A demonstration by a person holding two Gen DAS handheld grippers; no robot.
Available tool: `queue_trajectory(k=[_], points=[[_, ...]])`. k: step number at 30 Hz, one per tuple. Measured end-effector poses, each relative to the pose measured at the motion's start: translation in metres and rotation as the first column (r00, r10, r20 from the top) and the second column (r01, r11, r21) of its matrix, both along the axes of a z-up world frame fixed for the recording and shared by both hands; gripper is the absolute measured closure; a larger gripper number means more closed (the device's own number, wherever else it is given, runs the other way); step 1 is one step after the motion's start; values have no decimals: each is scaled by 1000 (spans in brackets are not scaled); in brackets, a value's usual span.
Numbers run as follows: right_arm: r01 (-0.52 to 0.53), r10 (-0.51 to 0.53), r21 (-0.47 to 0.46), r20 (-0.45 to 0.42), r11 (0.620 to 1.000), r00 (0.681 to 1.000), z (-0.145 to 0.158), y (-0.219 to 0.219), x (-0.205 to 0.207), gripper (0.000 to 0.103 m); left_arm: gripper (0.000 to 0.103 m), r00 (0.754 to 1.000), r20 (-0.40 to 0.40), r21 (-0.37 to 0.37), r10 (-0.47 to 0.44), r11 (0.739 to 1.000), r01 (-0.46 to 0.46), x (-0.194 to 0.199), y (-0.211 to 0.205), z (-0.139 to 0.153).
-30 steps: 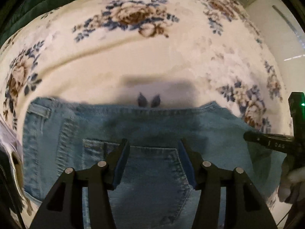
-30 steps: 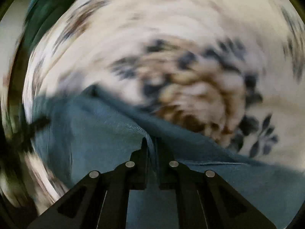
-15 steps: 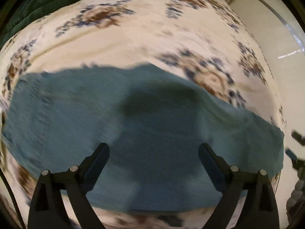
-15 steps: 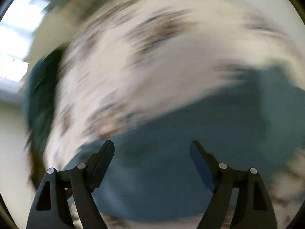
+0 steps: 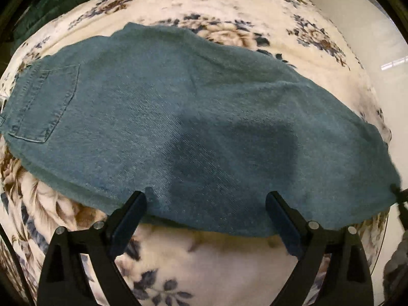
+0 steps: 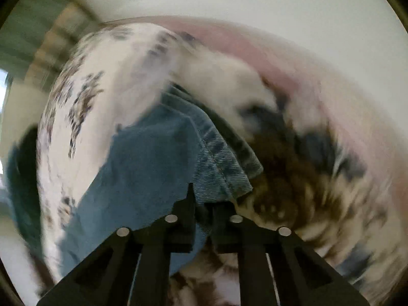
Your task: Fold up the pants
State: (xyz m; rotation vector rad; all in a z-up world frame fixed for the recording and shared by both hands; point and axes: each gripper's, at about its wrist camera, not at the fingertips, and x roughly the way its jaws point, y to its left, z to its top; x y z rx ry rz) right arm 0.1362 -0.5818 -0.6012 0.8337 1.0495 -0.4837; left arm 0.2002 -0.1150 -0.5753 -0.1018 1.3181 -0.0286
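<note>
Blue denim pants (image 5: 193,127), folded leg over leg, are laid flat across a floral bedspread (image 5: 229,262) on a bed, the back pocket (image 5: 46,104) turned up at the left end. The hem corner (image 6: 224,178) is pinched between the pressed-together jaws of the right gripper (image 6: 204,211); the left gripper (image 5: 205,204) is held spread and empty at the near edge of the denim. Risk noted: with only a small bite of cloth taken, the hem could be pulled free if lifted, and the layers could be dragged askew.
</note>
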Motion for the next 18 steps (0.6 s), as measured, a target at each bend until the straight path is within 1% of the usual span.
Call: queue_trajectory(k=[1,2,4,5,6,7,8,10,11,12,13,14,15,16,17,18], points=[[-5,5,-57,11,998,1000,12,-1,-1,94,7,1000,8,5,8,1000,-8,-2,1,2],[17,-17,-82,9,996,1000,17,-7,-5,94,7,1000,20,10,22,1000,-22,-4,4,4],[66,-68,-73,-29,995,997,15,-21,-19,94,7,998,37,10,57,998,-57,-6,11,7],[72,-74,-39,-59,997,996,0,-30,-19,94,7,997,32,10,68,998,-68,-7,14,7],[55,-55,7,-83,998,995,-13,-32,-16,93,7,997,26,12,76,997,-76,-7,14,5],[35,-28,81,-97,996,995,-29,-35,-12,93,7,996,21,12,89,996,-89,-6,16,3],[34,-23,121,-94,992,995,-34,-39,-9,91,7,995,20,14,100,995,-100,-6,21,3],[42,-25,169,-101,985,995,-32,-46,-11,81,7,994,22,28,106,994,-107,-7,25,4],[57,-33,204,-121,977,992,-29,-48,-13,62,7,993,26,23,112,993,-112,-6,30,6],[97,-66,217,-145,971,987,-20,-50,-18,43,7,993,28,21,119,993,-119,-6,35,8],[119,-91,205,-140,972,986,-9,-50,-25,42,7,991,33,31,133,990,-134,-3,41,12],[121,-101,182,-115,976,988,8,-44,-28,42,7,989,36,40,143,989,-144,-1,48,16],[101,-88,154,-89,983,992,26,-32,-27,42,7,987,35,48,154,987,-156,2,54,20],[75,-67,136,-61,988,996,40,-19,-27,42,7,984,41,52,172,983,-174,9,64,26],[11,-10,126,-11,992,1000,58,6,-14,42,7,982,47,57,184,981,-186,15,71,30],[-54,51,133,26,990,998,67,27,0,42,7,980,50,60,194,979,-197,23,79,33]])
